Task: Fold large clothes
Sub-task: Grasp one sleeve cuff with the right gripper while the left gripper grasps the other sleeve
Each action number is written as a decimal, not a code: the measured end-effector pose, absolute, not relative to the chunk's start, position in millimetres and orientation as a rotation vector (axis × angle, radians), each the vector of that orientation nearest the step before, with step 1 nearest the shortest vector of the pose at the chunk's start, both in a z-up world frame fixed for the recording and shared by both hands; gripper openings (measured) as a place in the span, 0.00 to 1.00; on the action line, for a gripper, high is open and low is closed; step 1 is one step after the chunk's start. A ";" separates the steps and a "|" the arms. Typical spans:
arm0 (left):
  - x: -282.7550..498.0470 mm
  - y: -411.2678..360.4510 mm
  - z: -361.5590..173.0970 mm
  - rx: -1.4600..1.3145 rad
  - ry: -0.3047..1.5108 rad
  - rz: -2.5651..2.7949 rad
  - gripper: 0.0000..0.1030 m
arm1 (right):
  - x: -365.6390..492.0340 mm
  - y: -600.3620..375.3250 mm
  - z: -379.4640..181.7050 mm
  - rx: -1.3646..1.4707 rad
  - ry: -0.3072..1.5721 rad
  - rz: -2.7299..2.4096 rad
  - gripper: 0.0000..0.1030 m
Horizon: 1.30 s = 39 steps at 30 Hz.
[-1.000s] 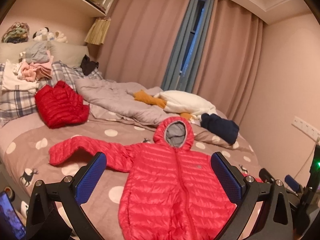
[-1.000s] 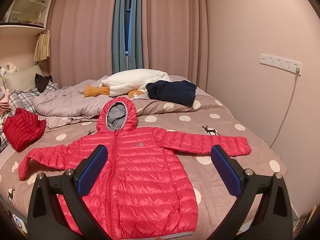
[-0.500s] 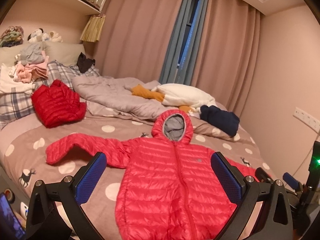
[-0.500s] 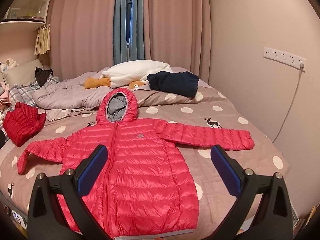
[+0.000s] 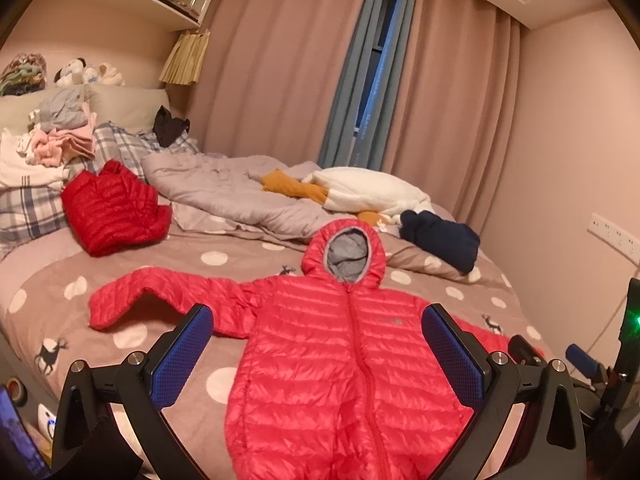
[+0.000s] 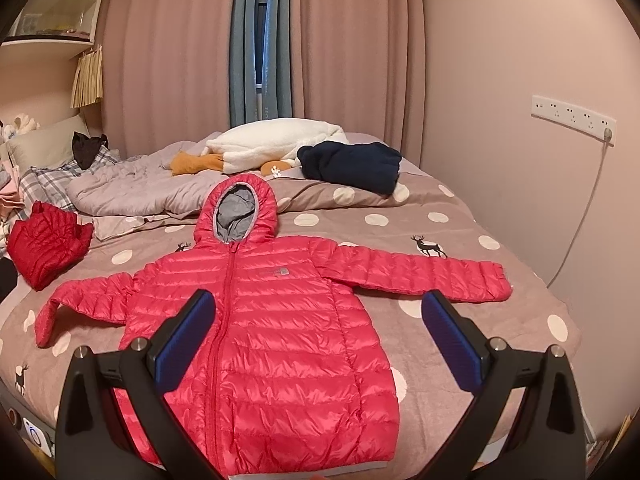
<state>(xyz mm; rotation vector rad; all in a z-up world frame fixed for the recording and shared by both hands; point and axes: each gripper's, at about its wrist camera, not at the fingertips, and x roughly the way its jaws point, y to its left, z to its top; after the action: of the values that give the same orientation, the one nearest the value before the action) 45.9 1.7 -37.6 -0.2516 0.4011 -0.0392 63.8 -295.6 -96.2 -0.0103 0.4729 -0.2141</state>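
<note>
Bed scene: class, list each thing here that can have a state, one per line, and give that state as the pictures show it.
Pink jacket: spread flat, zipped, sleeves out, unfolded.
Hood: open, lying flat.
Red jacket: bundled in a heap.
Navy garment: loosely bundled.
Grey quilt: rumpled.
Curtains: drawn, slight gap.
Left tongs: open, empty.
Right tongs: open, empty.

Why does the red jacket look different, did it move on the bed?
No. The red jacket keeps its spot beside the deer print on the bed; only the camera shifted.
</note>
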 end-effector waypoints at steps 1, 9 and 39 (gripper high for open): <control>46.1 2.3 -38.3 -0.255 0.404 -0.037 1.00 | 66.1 -295.6 -98.3 -0.010 0.475 -0.216 1.00; 78.5 15.2 -52.8 -0.242 0.409 0.135 1.00 | 95.8 -311.6 -124.8 0.021 0.542 -0.232 1.00; 219.7 278.5 -256.2 -1.045 0.610 0.385 0.89 | 170.5 -607.6 -272.4 0.819 0.649 -0.600 1.00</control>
<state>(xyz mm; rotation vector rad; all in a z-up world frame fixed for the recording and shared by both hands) 219.7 278.5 -256.2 -1.0453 0.6097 0.3853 170.5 -607.6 -272.4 0.8185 0.6486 -0.6000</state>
